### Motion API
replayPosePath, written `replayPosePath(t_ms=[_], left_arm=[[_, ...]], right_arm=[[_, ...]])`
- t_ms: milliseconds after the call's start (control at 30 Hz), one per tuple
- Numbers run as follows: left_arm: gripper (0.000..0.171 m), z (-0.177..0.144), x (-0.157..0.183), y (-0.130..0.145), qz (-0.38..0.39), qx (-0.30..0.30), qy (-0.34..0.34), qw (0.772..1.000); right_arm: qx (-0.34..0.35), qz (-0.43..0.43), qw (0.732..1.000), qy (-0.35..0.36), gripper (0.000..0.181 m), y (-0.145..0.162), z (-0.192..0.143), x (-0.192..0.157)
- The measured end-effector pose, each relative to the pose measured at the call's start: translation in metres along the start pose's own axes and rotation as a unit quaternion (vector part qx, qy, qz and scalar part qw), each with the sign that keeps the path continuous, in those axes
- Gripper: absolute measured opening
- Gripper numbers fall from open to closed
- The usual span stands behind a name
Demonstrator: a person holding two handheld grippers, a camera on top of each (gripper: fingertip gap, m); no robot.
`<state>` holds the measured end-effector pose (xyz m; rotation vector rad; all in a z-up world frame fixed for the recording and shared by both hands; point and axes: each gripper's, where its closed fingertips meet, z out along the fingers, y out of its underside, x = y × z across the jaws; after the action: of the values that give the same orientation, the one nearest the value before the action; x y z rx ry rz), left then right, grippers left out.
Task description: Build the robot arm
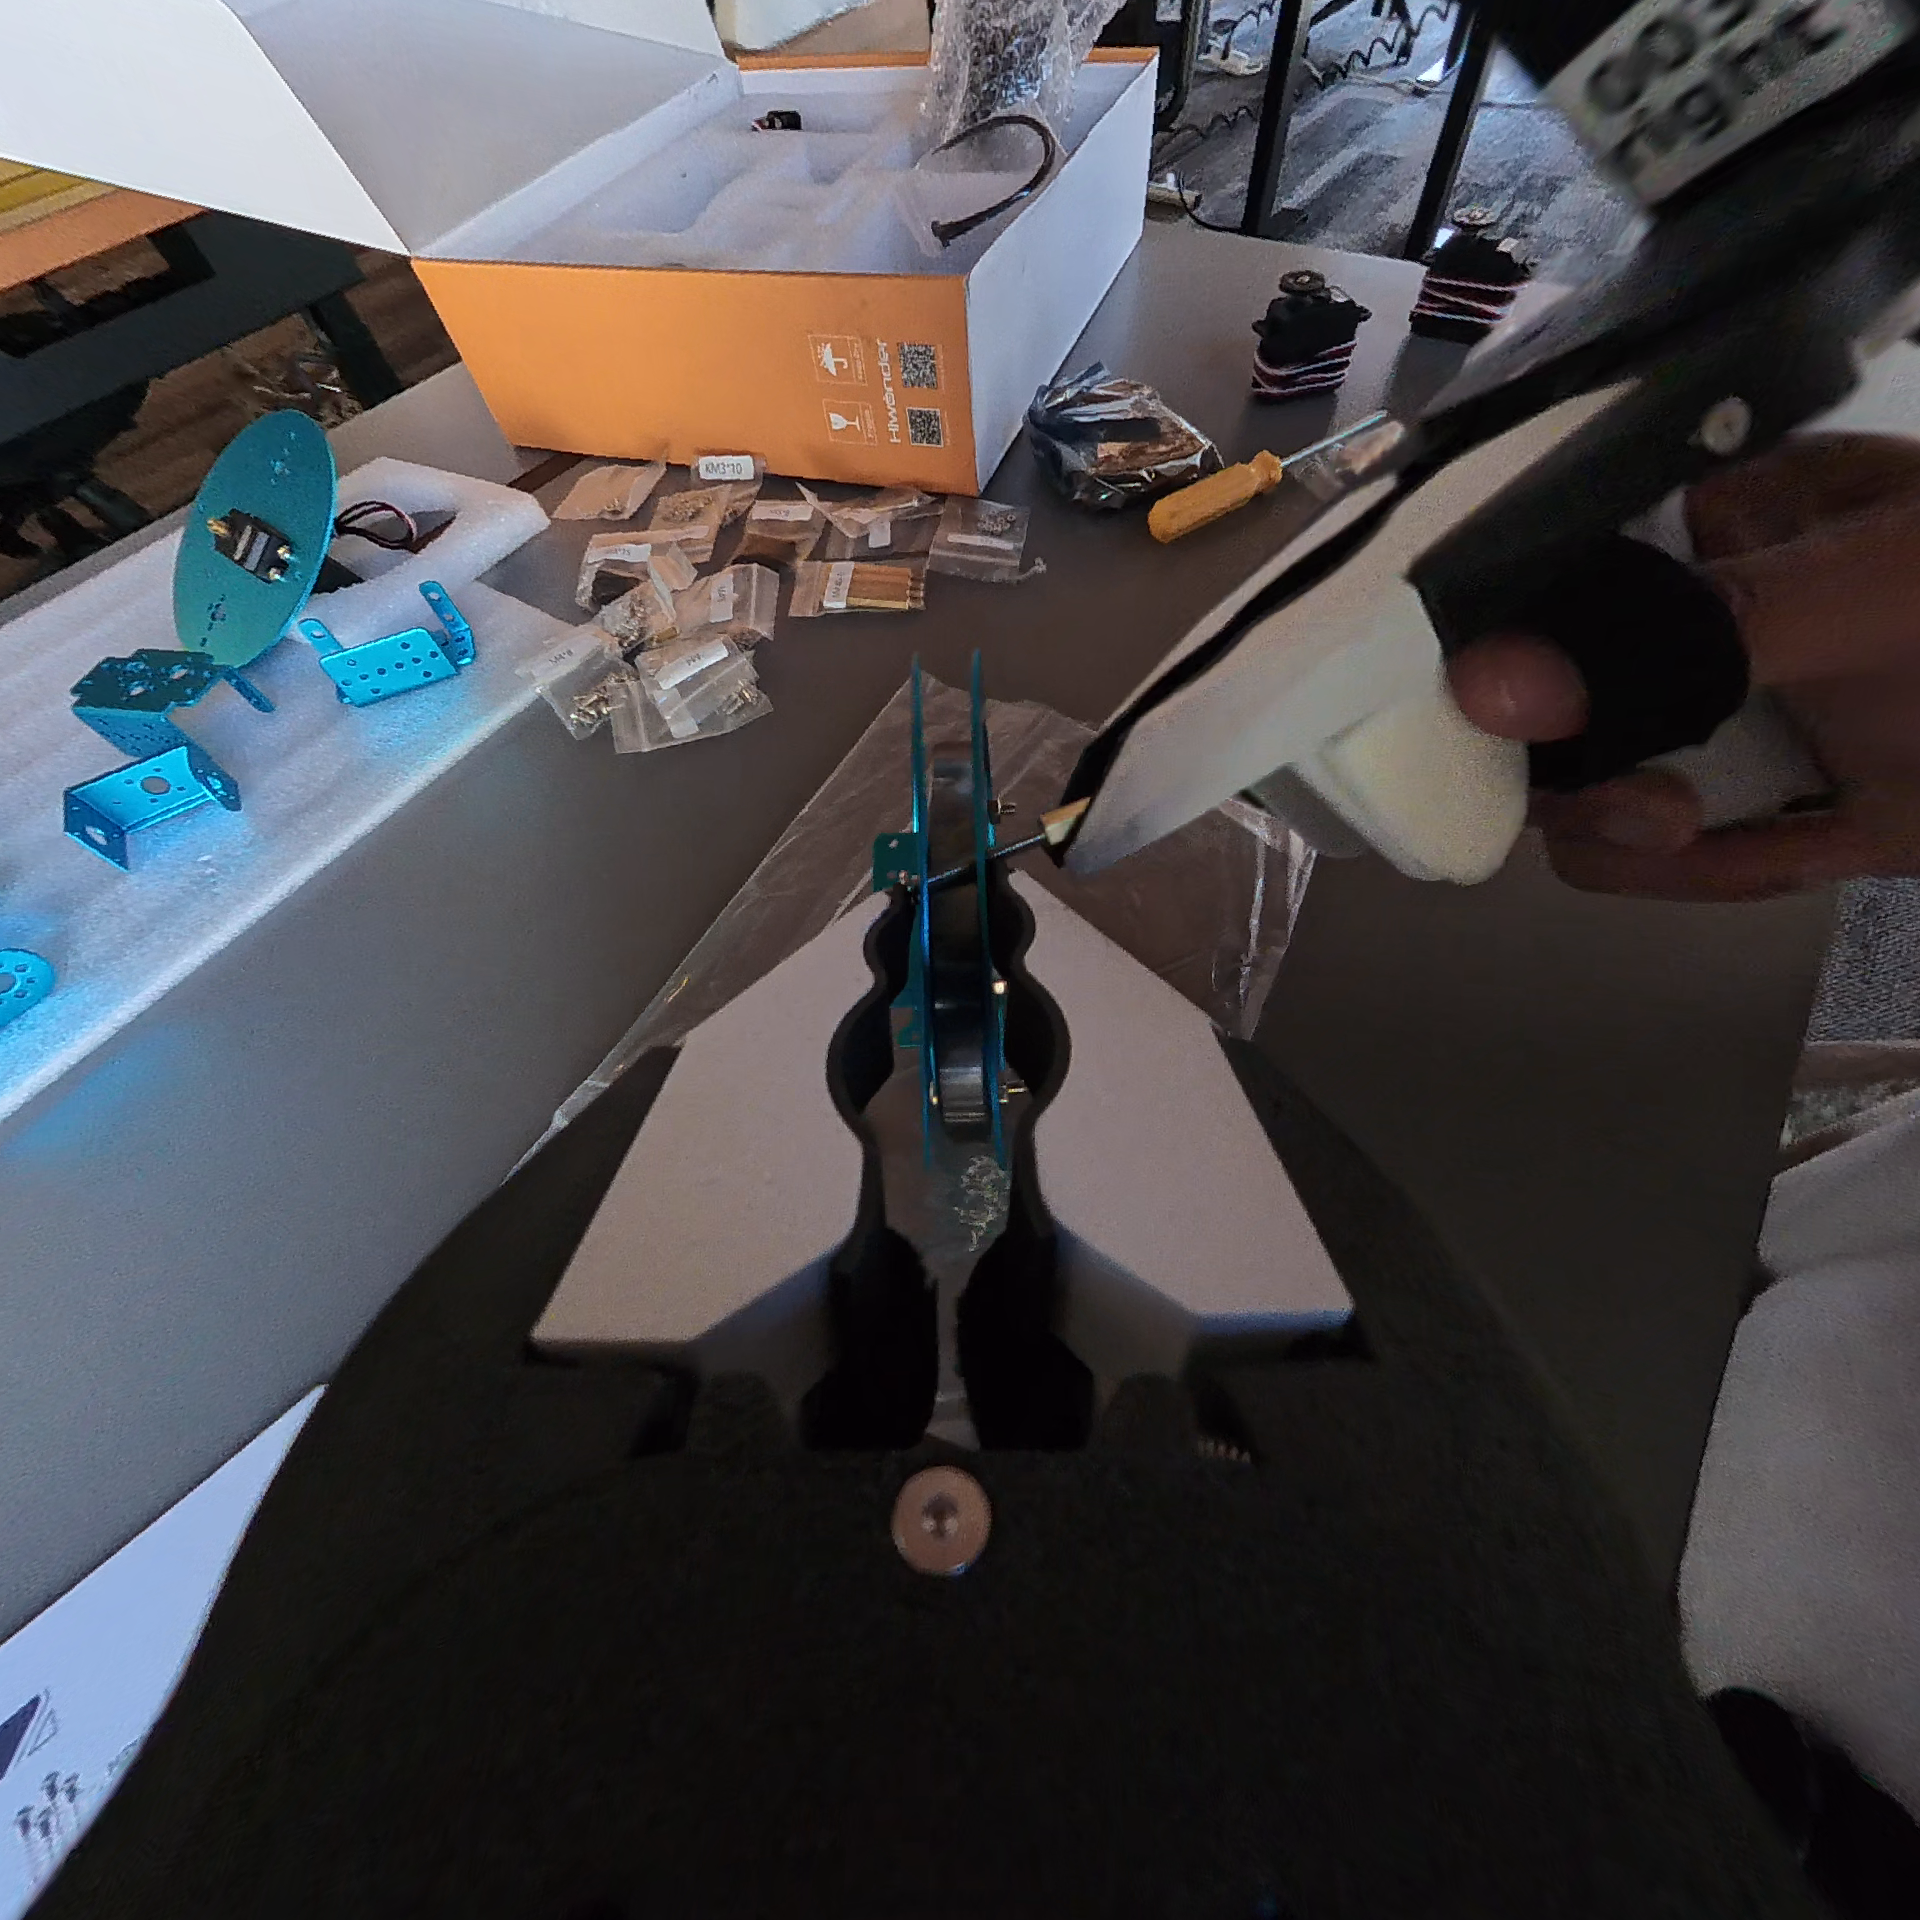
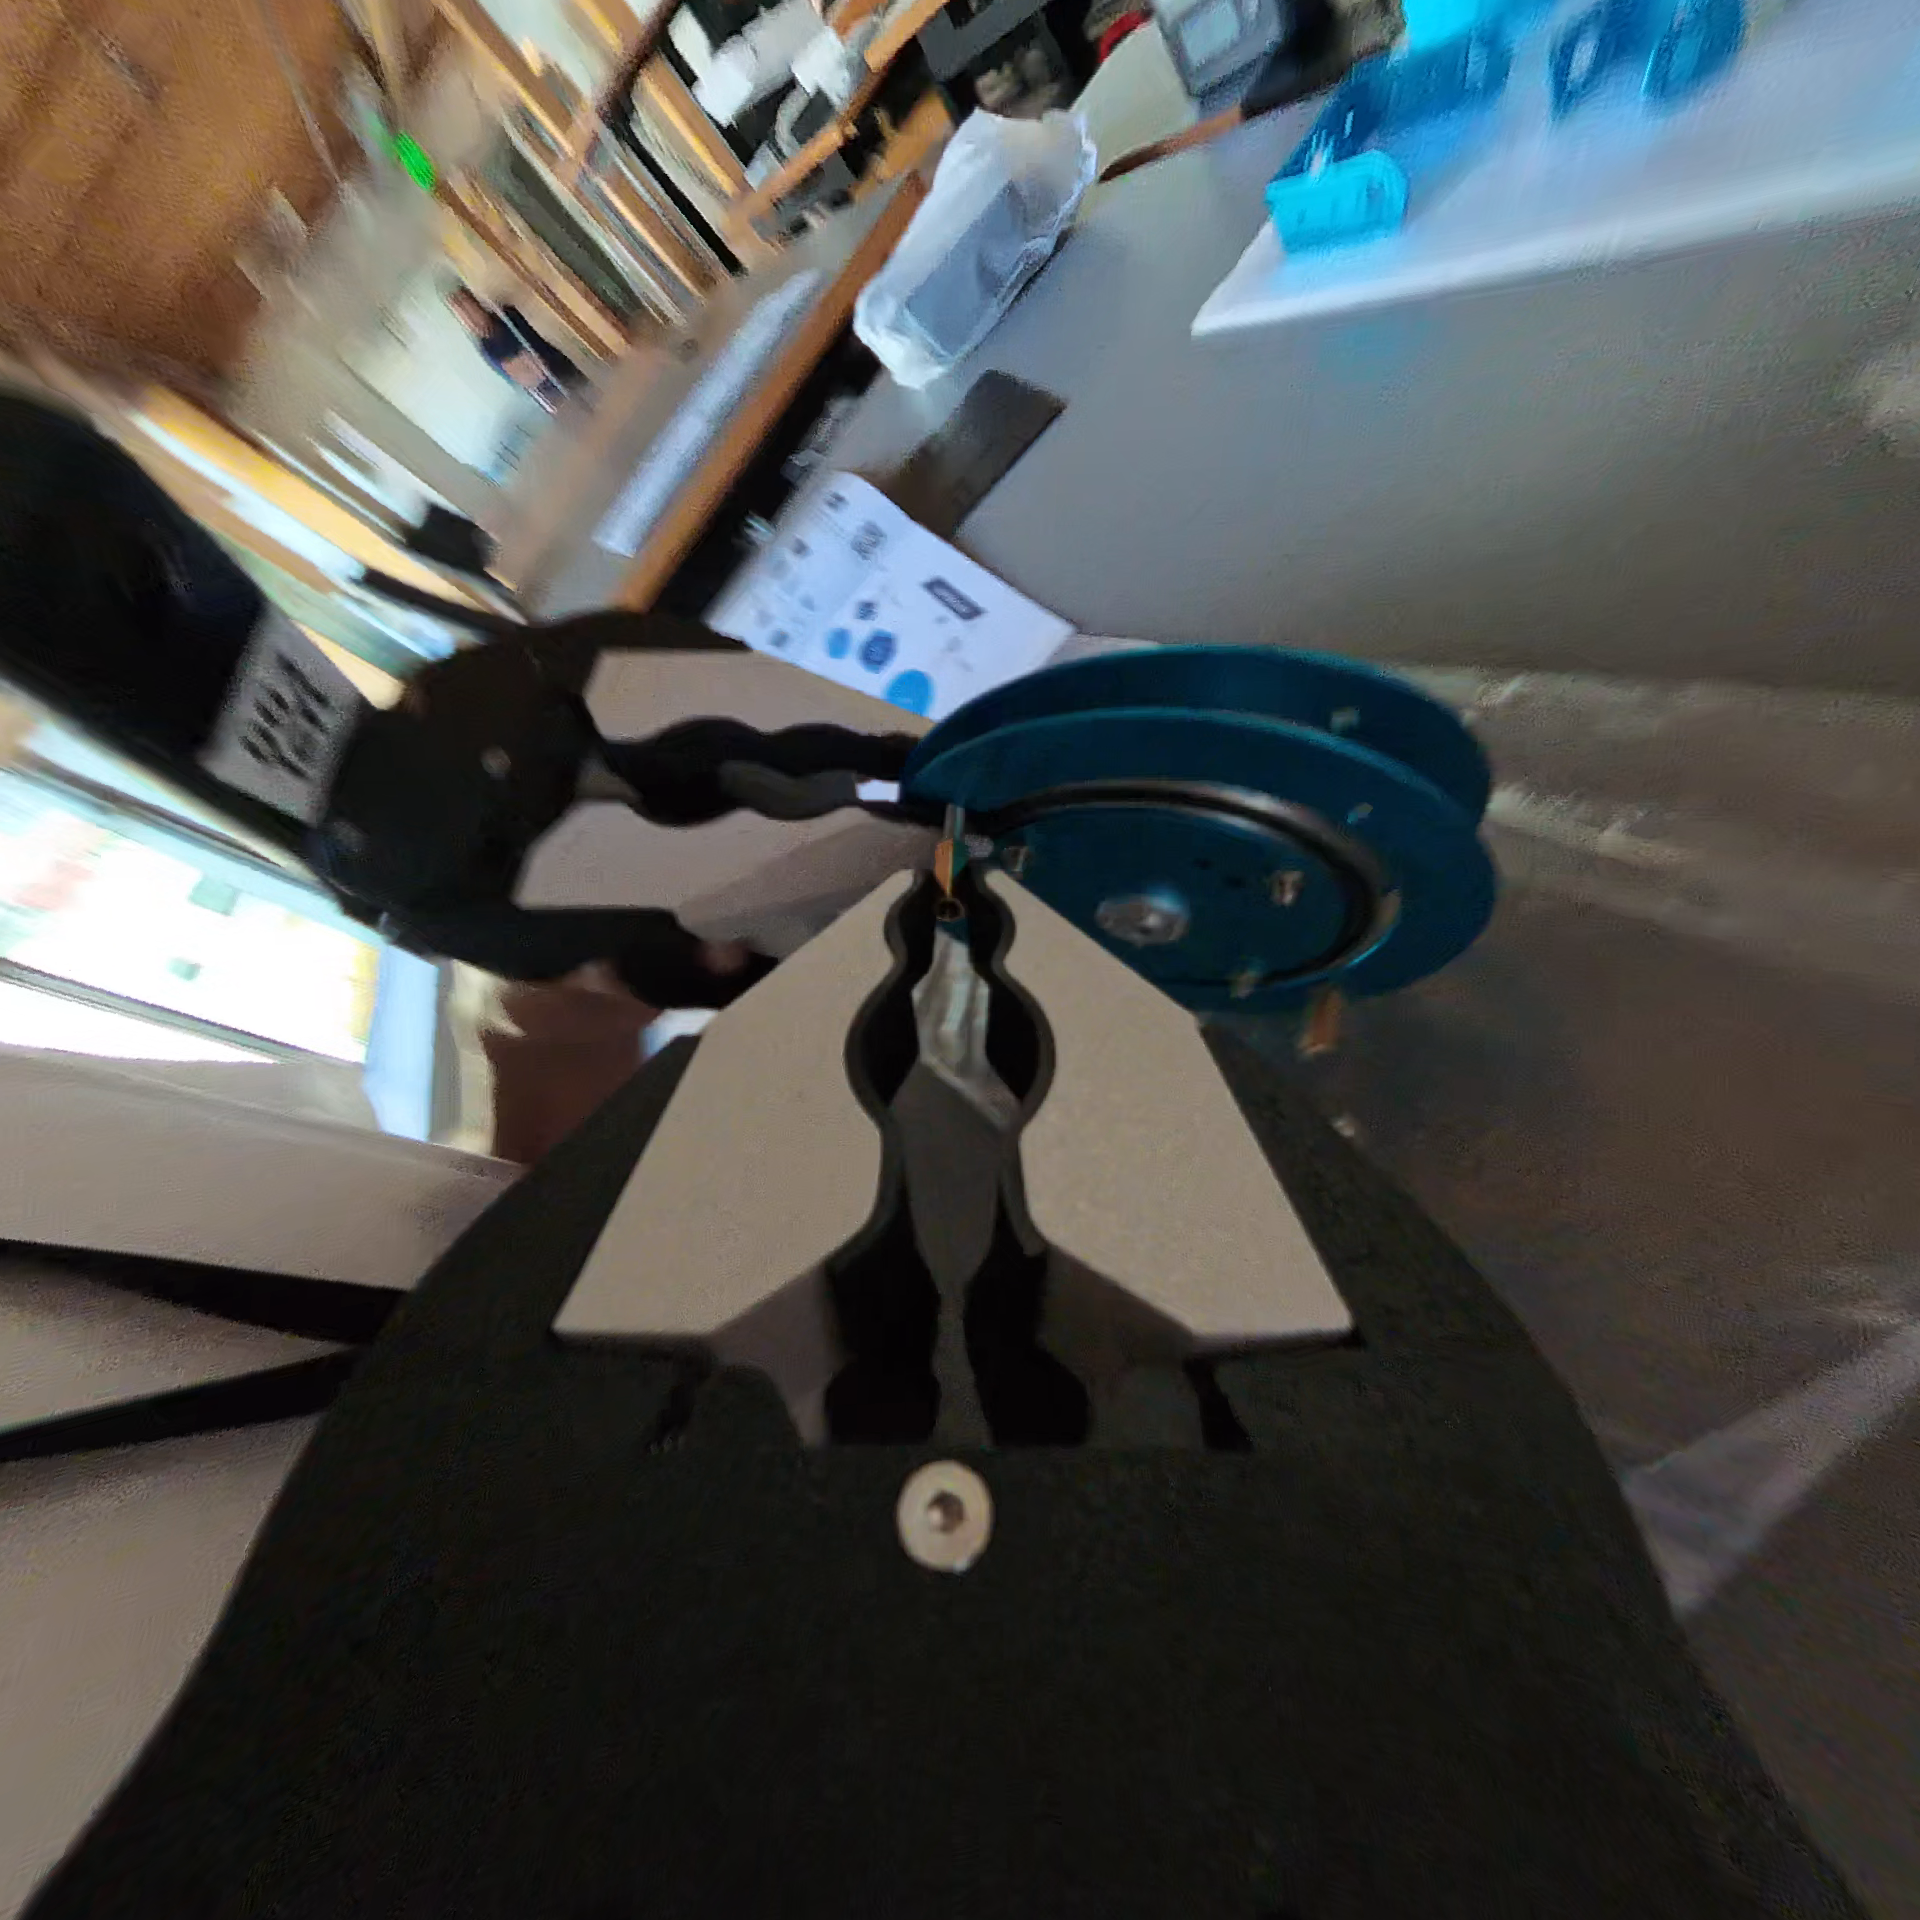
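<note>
My left gripper (image 1: 948,894) is shut on a blue double-disc assembly (image 1: 951,790), seen edge-on, with a black ring between its two round plates. In the right wrist view the assembly (image 2: 1226,821) shows its flat face with small screws. My right gripper (image 2: 948,883), held by a hand (image 1: 1766,665), is shut on a thin screwdriver (image 2: 948,997) with a clear handle. The tool's tip touches the disc near its rim. The right gripper (image 1: 1070,831) comes in from the upper right in the left wrist view. The left gripper (image 2: 883,769) grips the disc's left edge.
An open orange and white box (image 1: 727,343) stands at the back. Small bags of screws (image 1: 707,613), a yellow-handled screwdriver (image 1: 1216,499) and two black servos (image 1: 1304,332) lie on the grey table. Blue brackets (image 1: 384,655) sit on white foam at left. A printed sheet (image 2: 894,613) lies beyond. Both grippers' tips are close together, under 4 cm apart.
</note>
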<state>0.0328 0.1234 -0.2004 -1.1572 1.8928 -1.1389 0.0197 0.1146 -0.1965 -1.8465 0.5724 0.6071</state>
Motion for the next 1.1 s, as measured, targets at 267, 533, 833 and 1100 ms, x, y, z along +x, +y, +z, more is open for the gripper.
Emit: replayPosePath(t_ms=[267,533,833,1100], left_arm=[[0.013,0.001,0.001,-0.001,-0.021,0.008,0.004,1.000],[0.014,0.002,0.003,-0.002,-0.010,0.004,0.001,1.000],[0.013,0.004,0.001,-0.004,-0.012,0.013,-0.007,1.000],[0.013,0.004,0.003,-0.004,-0.027,0.020,0.004,0.999]], right_arm=[[0.003,-0.312,0.943,0.114,0.025,0.000,-0.003,0.003],[0.005,-0.607,0.769,0.199,0.005,-0.010,-0.001,0.004],[0.047,-0.015,0.999,0.005,0.005,-0.008,-0.001,0.004],[0.090,-0.105,0.990,0.012,0.010,-0.007,-0.003,0.001]])
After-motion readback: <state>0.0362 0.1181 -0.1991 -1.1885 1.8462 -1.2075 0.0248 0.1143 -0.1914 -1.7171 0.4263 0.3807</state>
